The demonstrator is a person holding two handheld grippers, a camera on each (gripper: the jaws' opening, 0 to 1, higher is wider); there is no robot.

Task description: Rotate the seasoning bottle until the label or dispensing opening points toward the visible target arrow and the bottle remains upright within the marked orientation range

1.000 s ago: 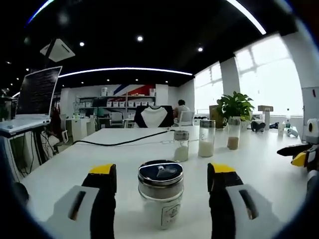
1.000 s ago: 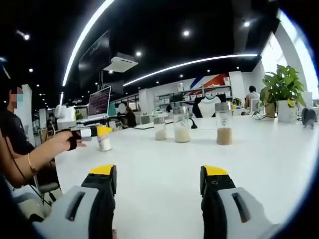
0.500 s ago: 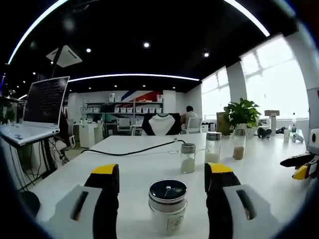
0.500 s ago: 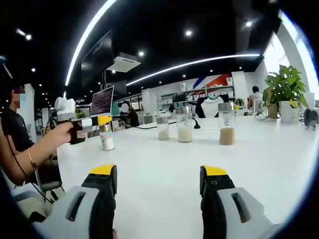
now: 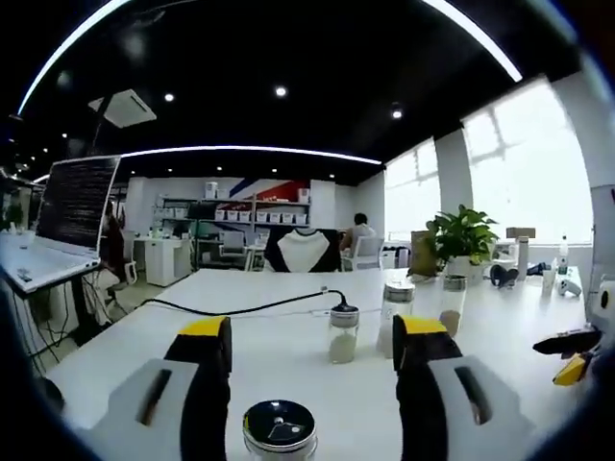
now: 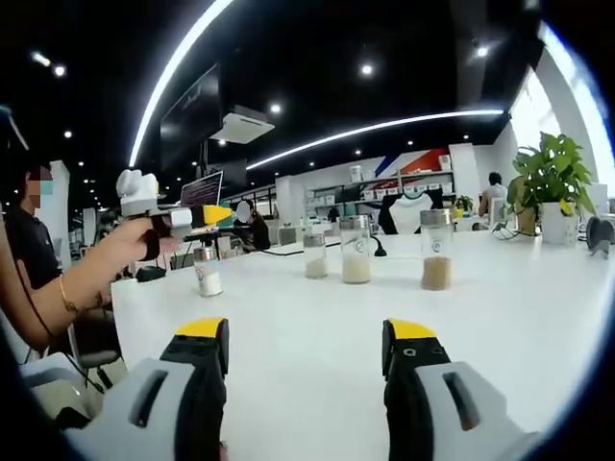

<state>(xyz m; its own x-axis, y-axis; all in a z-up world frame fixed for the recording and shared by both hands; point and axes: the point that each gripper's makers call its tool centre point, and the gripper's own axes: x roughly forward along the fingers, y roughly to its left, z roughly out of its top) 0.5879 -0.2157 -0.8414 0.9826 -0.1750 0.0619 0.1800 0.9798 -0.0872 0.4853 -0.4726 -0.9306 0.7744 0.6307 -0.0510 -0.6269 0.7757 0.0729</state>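
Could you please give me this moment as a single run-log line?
left tongs: open, above small clear dark-lidded seasoning bottle | bottle: upright, ungripped, on white table | right tongs: open, empty

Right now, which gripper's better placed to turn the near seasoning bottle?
Left. The left gripper hangs open right above the seasoning bottle, which sits between its jaws. The right gripper is open over bare table, far from that bottle.

You're in an open-plan office: long white table, laptop on a stand, dark ceiling with linear light strips, back shelving with white boxes, office chairs, potted plant by big windows.
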